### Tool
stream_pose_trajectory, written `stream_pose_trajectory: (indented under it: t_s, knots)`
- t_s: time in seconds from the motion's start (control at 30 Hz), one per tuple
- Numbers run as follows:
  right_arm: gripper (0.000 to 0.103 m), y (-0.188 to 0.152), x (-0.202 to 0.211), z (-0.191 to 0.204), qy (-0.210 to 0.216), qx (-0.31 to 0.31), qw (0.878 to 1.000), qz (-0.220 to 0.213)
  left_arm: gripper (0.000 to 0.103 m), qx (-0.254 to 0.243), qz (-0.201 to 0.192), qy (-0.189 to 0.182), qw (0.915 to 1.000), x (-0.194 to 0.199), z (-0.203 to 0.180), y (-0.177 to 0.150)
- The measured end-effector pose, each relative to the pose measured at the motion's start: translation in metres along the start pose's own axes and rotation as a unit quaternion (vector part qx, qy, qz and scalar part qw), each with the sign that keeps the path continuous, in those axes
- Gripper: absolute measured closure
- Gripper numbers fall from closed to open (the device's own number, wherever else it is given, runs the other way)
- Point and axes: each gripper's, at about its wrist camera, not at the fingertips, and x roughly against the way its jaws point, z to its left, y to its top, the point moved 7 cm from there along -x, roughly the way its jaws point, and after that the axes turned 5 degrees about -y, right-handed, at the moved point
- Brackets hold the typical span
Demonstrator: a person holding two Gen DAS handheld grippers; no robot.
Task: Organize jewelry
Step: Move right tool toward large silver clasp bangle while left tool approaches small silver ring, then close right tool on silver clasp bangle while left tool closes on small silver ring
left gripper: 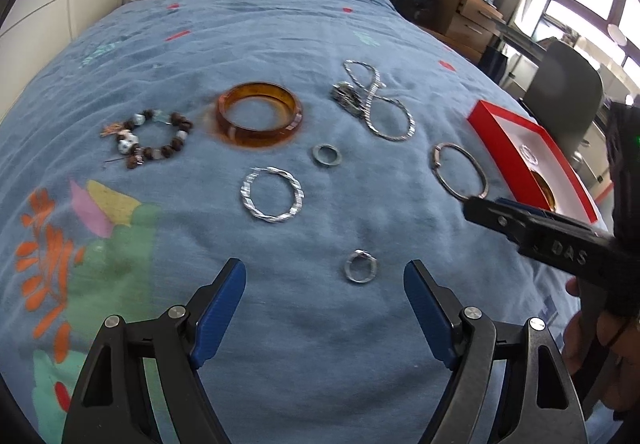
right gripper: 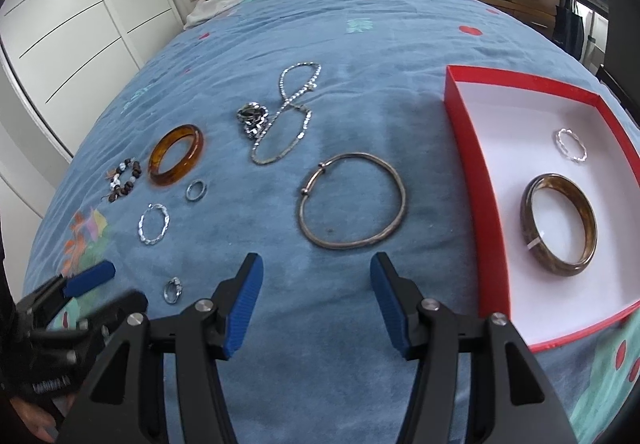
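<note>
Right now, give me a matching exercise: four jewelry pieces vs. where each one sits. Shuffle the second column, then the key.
Things:
1. dark brown bangle
2. amber bangle
3. thin metal bangle
4. small silver ring

Places:
A. on the bedspread, just ahead of the right gripper
B. inside the red box
C. between the open fingers of the left gripper
D. beside the beaded bracelet

Pairs: 1-B, 2-D, 3-A, 4-C

bedspread (right gripper: 360,91): blue, red spots | box (right gripper: 486,203): red, white inside | bangle (left gripper: 259,115): amber, perhaps mottled
</note>
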Motion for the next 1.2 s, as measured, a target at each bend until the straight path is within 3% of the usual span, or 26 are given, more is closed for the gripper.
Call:
stream_pose_trajectory:
  t_s: [0.37,0.67,0.93,1.2]
  knots:
    - [0.044,0.011,-0.019,-0.001,-0.026,-0.026,0.999,0.005,0.033,-0.015,0.018,-0.012,0.9997,-0.019,-0.012,-0.008]
    - [0.043,0.019,-0.022,-0.003,-0.042,-0.032,0.999,-0.007,0.051,-0.021,0.018,-0.03,0.9992,-0.025,-0.018,-0.006]
    - [0.043,0.029,-0.033,-0.008,-0.045,-0.033,0.998,-0.01,0.072,-0.028,0.018,-0.027,0.9991,-0.03,-0.018,-0.007]
    - [0.041,0.04,-0.044,-0.003,-0.047,-0.016,0.999,-0.013,0.076,-0.018,0.017,-0.032,0.9992,-0.027,-0.015,-0.01]
